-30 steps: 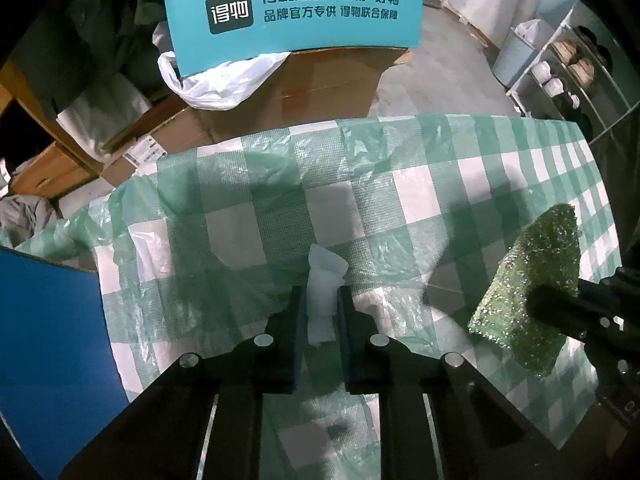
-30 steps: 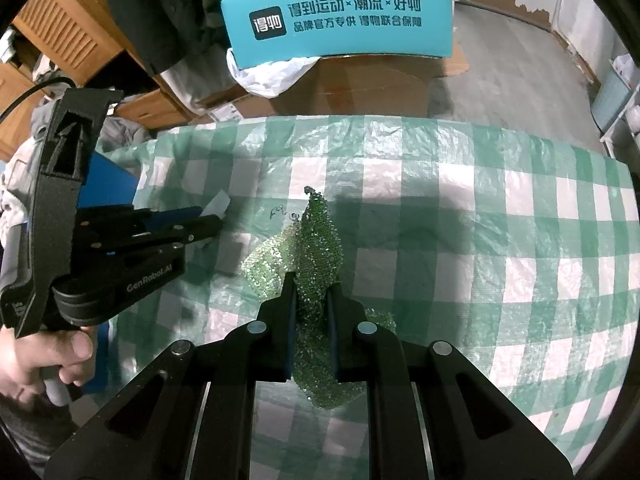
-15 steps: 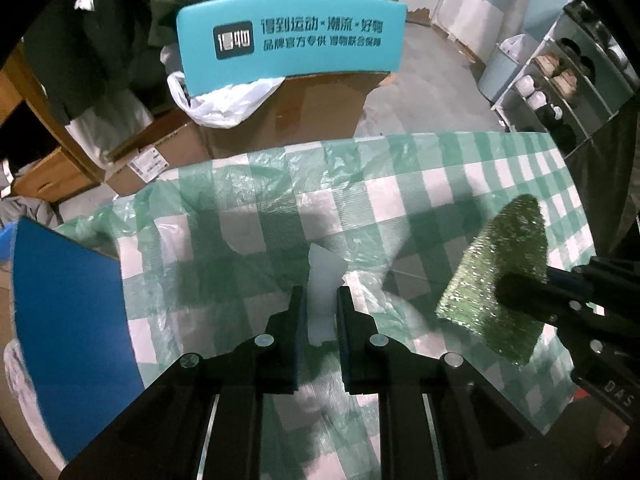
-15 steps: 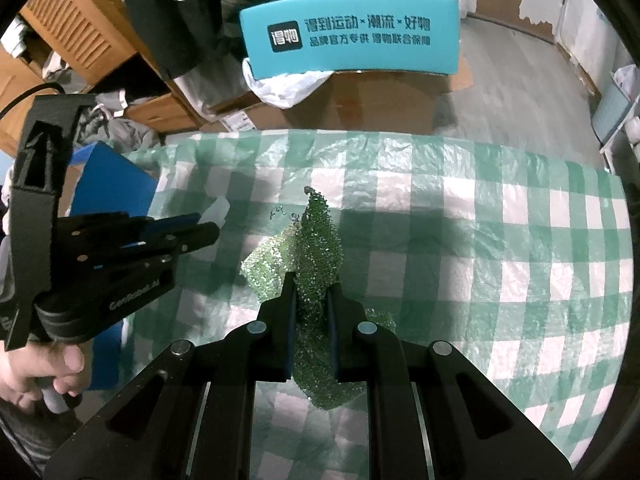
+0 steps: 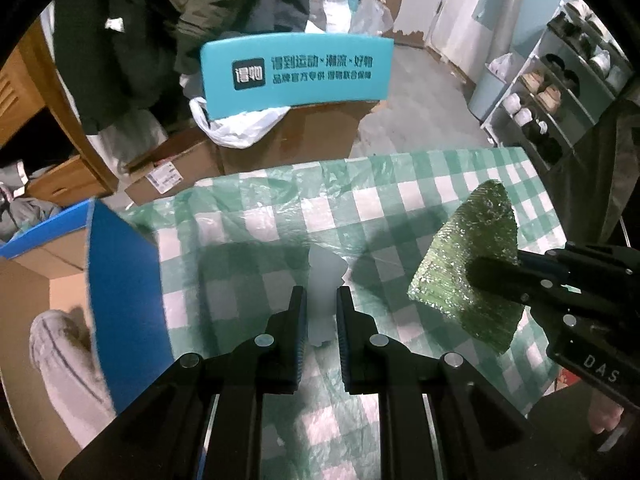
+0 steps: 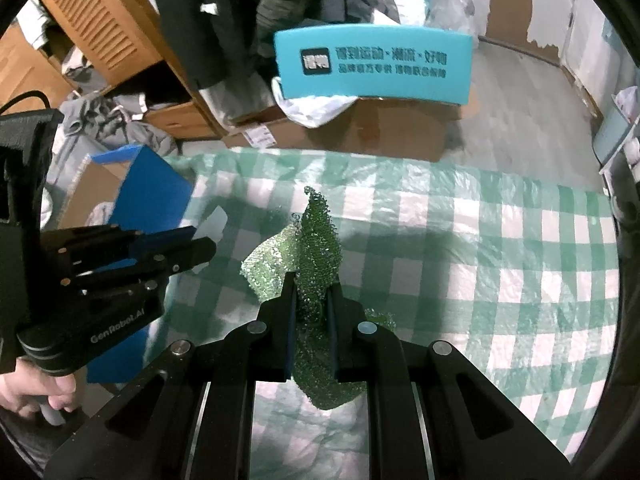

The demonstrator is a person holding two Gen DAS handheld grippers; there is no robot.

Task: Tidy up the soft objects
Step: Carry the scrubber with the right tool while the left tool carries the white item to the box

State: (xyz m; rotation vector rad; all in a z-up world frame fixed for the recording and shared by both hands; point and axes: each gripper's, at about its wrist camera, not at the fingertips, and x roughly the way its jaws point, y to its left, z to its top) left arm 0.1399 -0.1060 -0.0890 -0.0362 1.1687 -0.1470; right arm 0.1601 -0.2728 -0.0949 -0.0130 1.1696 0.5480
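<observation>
Left wrist view: nearest the lens, the left gripper (image 5: 320, 300) is seen pinching a small pale, translucent white soft piece (image 5: 323, 280) between its two black fingers, which are drawn close against it. The piece is held above the green-and-white checked plastic tablecloth (image 5: 280, 216), upright between the pads. To the right, at about the same depth, a sparkly green mesh scouring cloth (image 5: 468, 264) is gripped by the right gripper (image 5: 486, 270), its fingers pressed together on the cloth's lower edge. On the left, the blue flap of an open cardboard box (image 5: 124, 280) stands beside the table edge.

From the right wrist view, the same green cloth (image 6: 316, 248) is clamped between the right gripper's (image 6: 312, 292) fingers and rises crumpled above the tablecloth (image 6: 480, 240); the left gripper (image 6: 200, 250) is seen at the left with the white piece (image 6: 214, 222) in its tips, near the blue-flapped box (image 6: 156, 188).

Beyond the table, a brown cardboard carton (image 5: 304, 132) is set on the floor, with a white plastic bag (image 5: 236, 128) and a curved teal panel with printed Chinese characters (image 5: 296, 72) on it. Farthest off, dark hanging clothing (image 5: 168, 28) is visible.
</observation>
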